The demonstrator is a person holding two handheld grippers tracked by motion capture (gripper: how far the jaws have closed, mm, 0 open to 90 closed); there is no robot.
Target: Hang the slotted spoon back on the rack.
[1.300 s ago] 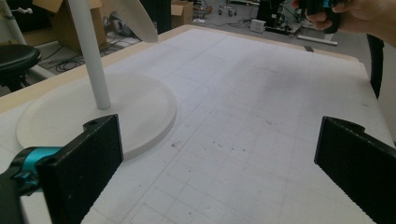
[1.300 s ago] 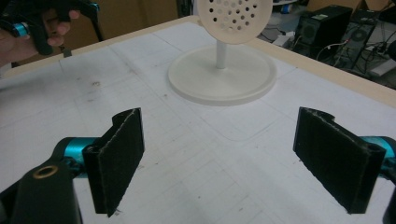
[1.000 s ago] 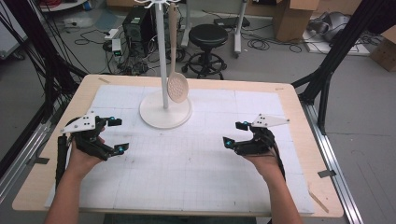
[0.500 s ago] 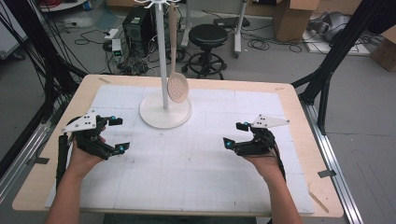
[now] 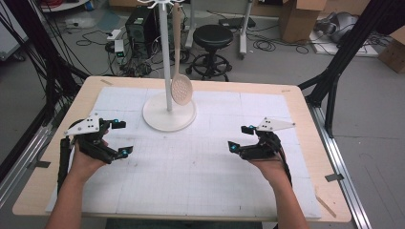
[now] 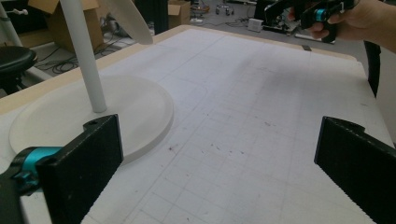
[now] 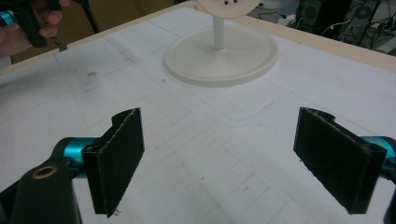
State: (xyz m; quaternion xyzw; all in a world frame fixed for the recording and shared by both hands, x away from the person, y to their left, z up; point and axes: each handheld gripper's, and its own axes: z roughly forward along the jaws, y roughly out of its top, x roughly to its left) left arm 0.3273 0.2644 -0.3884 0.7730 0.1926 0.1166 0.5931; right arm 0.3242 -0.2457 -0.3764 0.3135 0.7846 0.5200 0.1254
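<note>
A pale wooden slotted spoon is hanging from the top of a white round-based stand at the far middle of the counter. The left gripper and right gripper are hovering nearer than the stand, one to each side, jaws spread wide and gripping nothing.

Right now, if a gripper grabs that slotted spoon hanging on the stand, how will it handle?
The slotted spoon hangs freely from the top of the stand, so a nudge would probably set it swinging. It looks like one thin, perforated, probably rigid piece, so likely light and stiff. The stand's wide disc base should resist tipping, though a sideways pull high on the tall pole might rock it.
</note>
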